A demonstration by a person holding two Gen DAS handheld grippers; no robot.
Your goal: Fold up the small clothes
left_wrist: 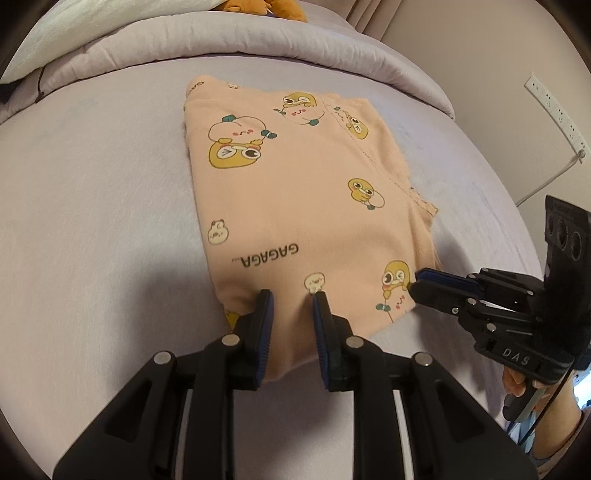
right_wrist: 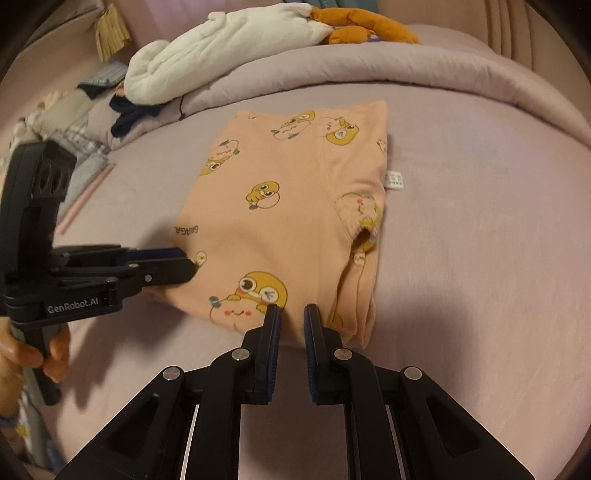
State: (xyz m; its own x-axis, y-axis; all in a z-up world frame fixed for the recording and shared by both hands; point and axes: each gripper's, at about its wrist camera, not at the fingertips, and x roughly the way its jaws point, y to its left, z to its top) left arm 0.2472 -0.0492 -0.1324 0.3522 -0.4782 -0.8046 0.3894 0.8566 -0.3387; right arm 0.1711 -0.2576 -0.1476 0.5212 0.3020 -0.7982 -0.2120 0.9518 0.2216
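A small peach garment (left_wrist: 295,192) printed with yellow cartoon ducks lies folded into a rectangle on the lilac bed; it also shows in the right wrist view (right_wrist: 280,221). My left gripper (left_wrist: 291,295) has its jaws a little apart, with the garment's near edge between them. My right gripper (right_wrist: 291,310) is likewise slightly open over the garment's near edge. In the left wrist view the right gripper (left_wrist: 413,282) touches the garment's right corner. In the right wrist view the left gripper (right_wrist: 188,264) sits at the garment's left edge.
A rolled lilac duvet (right_wrist: 406,66) runs along the far side of the bed. A white cushion (right_wrist: 221,48) and an orange plush toy (right_wrist: 362,29) lie on it. Clothes and a dark item (right_wrist: 125,114) sit at the far left. A wall power strip (left_wrist: 557,114) hangs at right.
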